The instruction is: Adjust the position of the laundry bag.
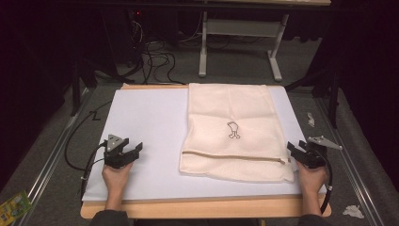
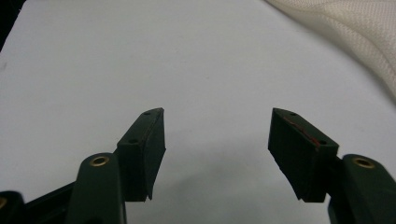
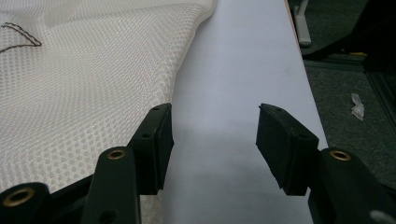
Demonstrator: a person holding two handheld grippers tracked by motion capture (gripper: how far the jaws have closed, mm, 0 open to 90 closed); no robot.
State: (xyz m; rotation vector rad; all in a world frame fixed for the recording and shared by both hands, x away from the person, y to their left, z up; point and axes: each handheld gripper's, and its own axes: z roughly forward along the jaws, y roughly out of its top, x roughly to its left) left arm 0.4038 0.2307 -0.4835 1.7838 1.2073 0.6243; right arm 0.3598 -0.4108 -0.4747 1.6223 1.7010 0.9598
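Your left gripper (image 1: 134, 151) sits on the near-left part of the white table sheet (image 1: 146, 122), jaws spread wide, nothing between them. In the left gripper view both black pads (image 2: 152, 149) hang over bare white surface; the mesh bag's edge (image 2: 355, 32) is off at the upper right, well apart from the jaws.

Your right gripper (image 1: 294, 149) is at the bag's near-right corner, jaws also spread wide, gripping nothing. In the right gripper view the left-hand pad (image 3: 156, 140) sits at the bag's edge, over or just against the mesh. I can't tell whether it touches. The other pad is over bare sheet. The fabric isn't pinched.

The cream mesh bag (image 1: 230, 108) lies flat on the right half of the sheet, reaching from the far edge to near the front. A zipper (image 1: 233, 157) runs across its near end, with the pull at the right, close to your right gripper. A small dark outline print (image 1: 233, 130) sits mid-bag. The bag's right edge runs just inside the sheet's right edge.

Your hands (image 1: 115, 176) come in from the bottom, one on each gripper. A cable (image 1: 75, 141) loops off the left gripper over the table edge.

Off the table: a crumpled white scrap (image 1: 353, 211) on the floor at near right, another scrap farther back on that side, and a green-yellow packet (image 1: 14, 205) on the floor at near left.
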